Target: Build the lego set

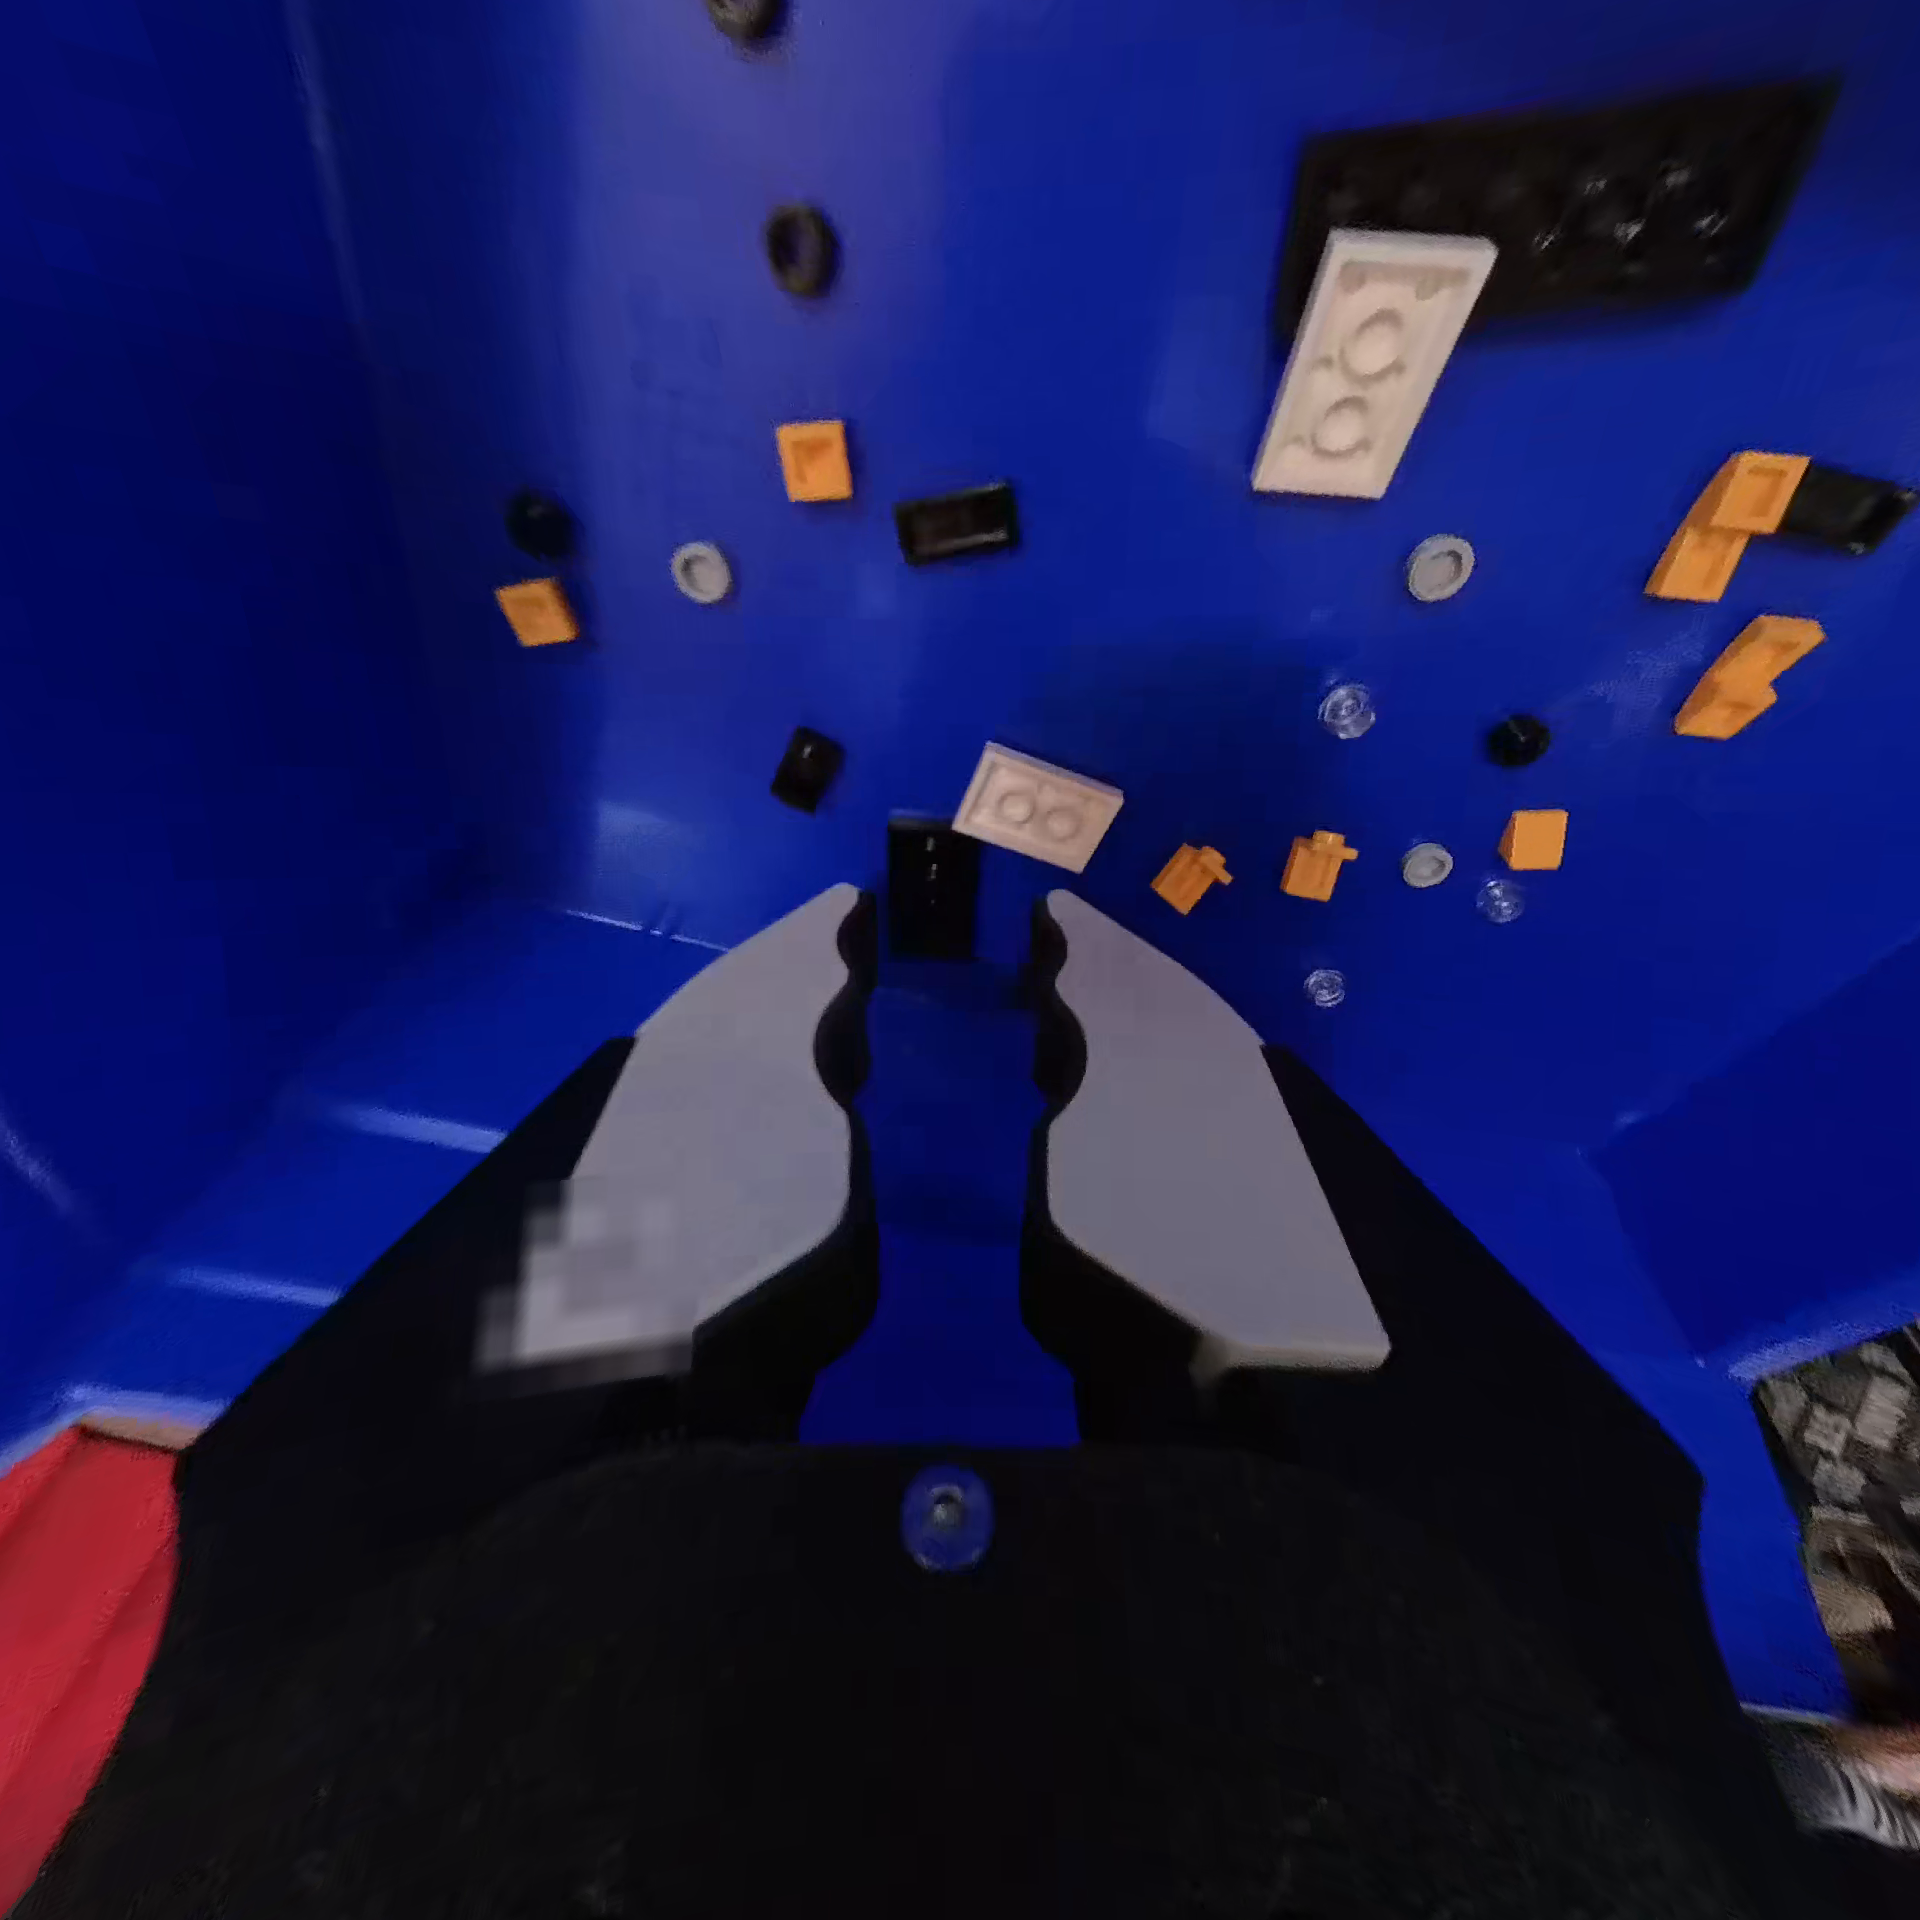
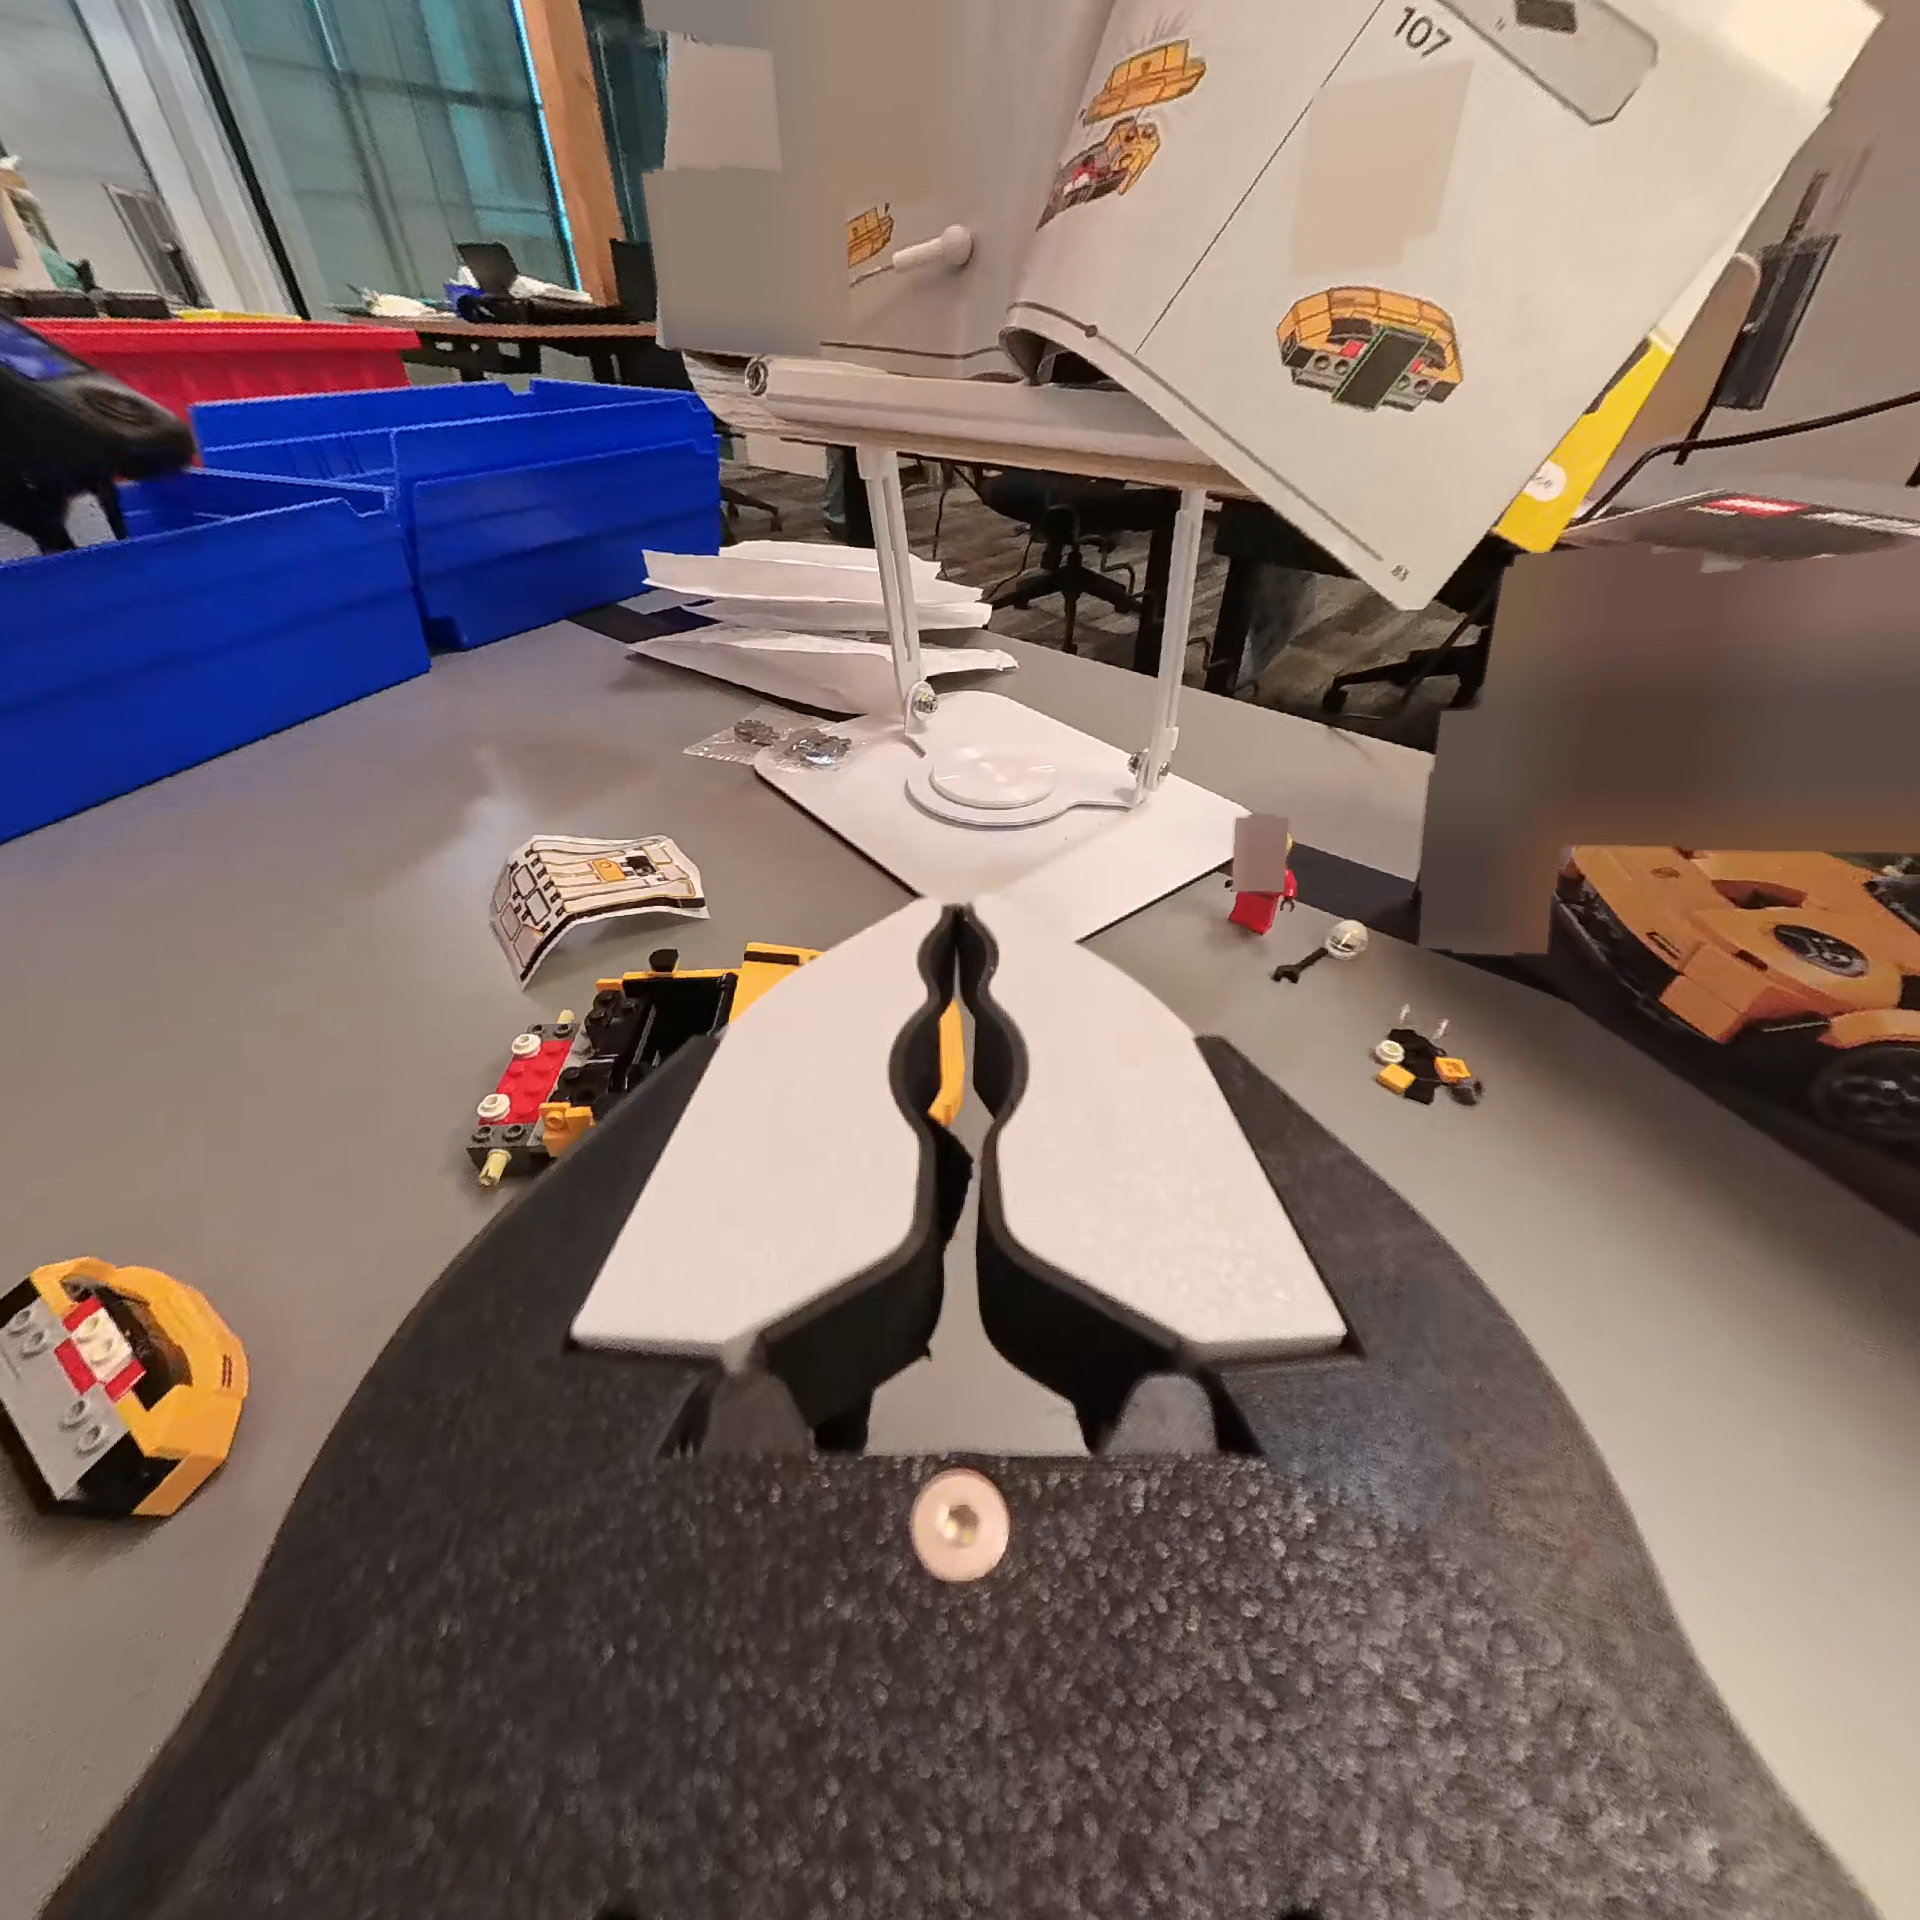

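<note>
In the left wrist view my left gripper (image 1: 951, 909) is open inside a blue bin (image 1: 312, 727), its fingertips either side of a small black plate (image 1: 932, 883) on the bin floor. A small white plate (image 1: 1037, 805) lies just beyond it. A larger white plate (image 1: 1361, 364) leans on a big black plate (image 1: 1621, 197). Orange pieces (image 1: 814, 460), black pieces and round studs lie scattered. In the right wrist view my right gripper (image 2: 954, 920) is shut and empty above the grey table (image 2: 312, 935). A part-built black, yellow and red car chassis (image 2: 613, 1049) lies behind its left finger.
A yellow and grey sub-assembly (image 2: 125, 1382) lies at the left. Small loose pieces (image 2: 1423, 1070), a red minifigure (image 2: 1262, 904), a sticker sheet (image 2: 592, 894), a white stand (image 2: 997, 790) holding the instruction booklet (image 2: 1351, 260), blue bins (image 2: 208, 623) and the set's box (image 2: 1714, 987) stand around. My left gripper is the nearer one to the larger white plate (image 1: 1361, 364): about 8 centimeters, against 55 centimeters.
</note>
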`<state>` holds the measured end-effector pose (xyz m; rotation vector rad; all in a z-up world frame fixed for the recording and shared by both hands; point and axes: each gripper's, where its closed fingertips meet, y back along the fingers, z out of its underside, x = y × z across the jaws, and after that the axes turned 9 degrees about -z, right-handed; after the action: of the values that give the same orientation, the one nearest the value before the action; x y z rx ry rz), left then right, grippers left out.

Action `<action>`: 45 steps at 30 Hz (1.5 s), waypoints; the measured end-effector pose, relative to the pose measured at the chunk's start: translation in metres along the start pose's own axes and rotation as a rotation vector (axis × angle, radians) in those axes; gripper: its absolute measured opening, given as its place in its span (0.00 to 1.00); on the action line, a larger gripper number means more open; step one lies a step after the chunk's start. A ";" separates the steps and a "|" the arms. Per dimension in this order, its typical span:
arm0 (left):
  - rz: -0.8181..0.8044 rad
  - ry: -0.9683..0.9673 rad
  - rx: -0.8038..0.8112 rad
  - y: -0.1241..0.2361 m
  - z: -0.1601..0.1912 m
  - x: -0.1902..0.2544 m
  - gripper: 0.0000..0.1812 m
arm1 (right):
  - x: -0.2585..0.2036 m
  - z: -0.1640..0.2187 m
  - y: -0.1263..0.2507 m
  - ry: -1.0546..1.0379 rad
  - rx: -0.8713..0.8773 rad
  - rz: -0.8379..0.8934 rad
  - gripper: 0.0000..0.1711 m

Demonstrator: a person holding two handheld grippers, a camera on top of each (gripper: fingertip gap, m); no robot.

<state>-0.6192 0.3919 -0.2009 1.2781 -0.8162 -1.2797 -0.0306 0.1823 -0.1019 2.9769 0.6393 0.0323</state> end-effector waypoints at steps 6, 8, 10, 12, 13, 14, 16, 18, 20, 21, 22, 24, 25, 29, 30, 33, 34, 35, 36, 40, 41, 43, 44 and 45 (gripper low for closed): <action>0.062 -0.021 -0.164 -0.007 0.009 0.005 0.09 | -0.006 0.003 -0.003 -0.014 -0.009 -0.046 0.00; 0.069 -0.030 -0.199 -0.007 0.009 0.004 0.09 | -0.009 0.003 -0.003 -0.013 -0.013 -0.059 0.00; 0.078 -0.007 -0.202 -0.006 0.009 0.007 0.09 | -0.010 0.002 -0.002 -0.005 -0.008 -0.065 0.00; 0.059 0.017 -0.149 0.003 0.007 0.010 0.09 | -0.012 0.000 -0.001 0.001 0.000 -0.068 0.00; 0.020 0.028 -0.095 0.014 0.005 0.009 0.10 | -0.013 -0.002 0.000 0.001 0.006 -0.072 0.00; -0.020 0.058 -0.005 0.029 -0.002 0.009 0.10 | -0.014 -0.003 0.001 0.003 0.015 -0.077 0.00; -0.115 0.138 0.249 0.076 -0.028 0.011 0.09 | -0.016 -0.007 0.003 0.014 0.029 -0.083 0.00; -0.139 0.174 0.562 0.136 -0.067 0.035 0.09 | -0.020 -0.011 0.003 0.033 0.039 -0.088 0.00; -0.052 0.174 0.877 0.197 -0.109 0.083 0.09 | -0.028 -0.015 0.003 0.066 0.042 -0.102 0.00; 0.017 0.163 1.024 0.224 -0.130 0.111 0.09 | -0.035 -0.018 0.003 0.092 0.044 -0.115 0.00; 0.119 0.139 1.153 0.248 -0.149 0.143 0.09 | -0.043 -0.023 0.004 0.120 0.053 -0.129 0.01; 0.367 0.060 1.360 0.282 -0.182 0.209 0.09 | -0.067 -0.036 0.005 0.167 0.078 -0.201 0.03; 0.498 0.006 1.433 0.293 -0.195 0.240 0.09 | -0.083 -0.041 0.005 0.199 0.075 -0.257 0.06; 1.006 -0.183 1.593 0.313 -0.231 0.324 0.09 | -0.155 -0.061 0.016 0.365 0.038 -0.472 0.17; 1.107 -0.203 1.601 0.314 -0.238 0.333 0.09 | -0.173 -0.063 0.021 0.417 0.020 -0.518 0.20; 1.320 -0.237 1.567 0.312 -0.255 0.348 0.09 | -0.210 -0.064 0.036 0.569 -0.012 -0.581 0.24; 1.362 -0.251 1.544 0.311 -0.259 0.352 0.09 | -0.216 -0.065 0.039 0.603 -0.018 -0.582 0.24; 1.393 -0.266 1.520 0.309 -0.263 0.357 0.09 | -0.221 -0.065 0.041 0.630 -0.024 -0.586 0.24; 1.415 -0.280 1.496 0.307 -0.266 0.361 0.09 | -0.224 -0.064 0.043 0.656 -0.032 -0.594 0.24; 1.458 -0.333 1.395 0.298 -0.278 0.375 0.09 | -0.227 -0.055 0.041 0.750 -0.084 -0.628 0.25; 1.466 -0.345 1.369 0.296 -0.280 0.378 0.09 | -0.228 -0.051 0.040 0.768 -0.100 -0.642 0.24; 1.471 -0.361 1.330 0.292 -0.283 0.382 0.09 | -0.227 -0.042 0.038 0.816 -0.139 -0.659 0.23; 1.473 -0.360 1.321 0.290 -0.285 0.383 0.09 | -0.228 -0.039 0.038 0.829 -0.153 -0.675 0.20; 1.479 -0.362 1.309 0.288 -0.286 0.383 0.09 | -0.227 -0.037 0.038 0.831 -0.160 -0.678 0.20</action>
<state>-0.2133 0.0385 -0.0539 0.7894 -2.4128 0.4214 -0.2235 0.0579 -0.0617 2.3369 1.5758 1.2149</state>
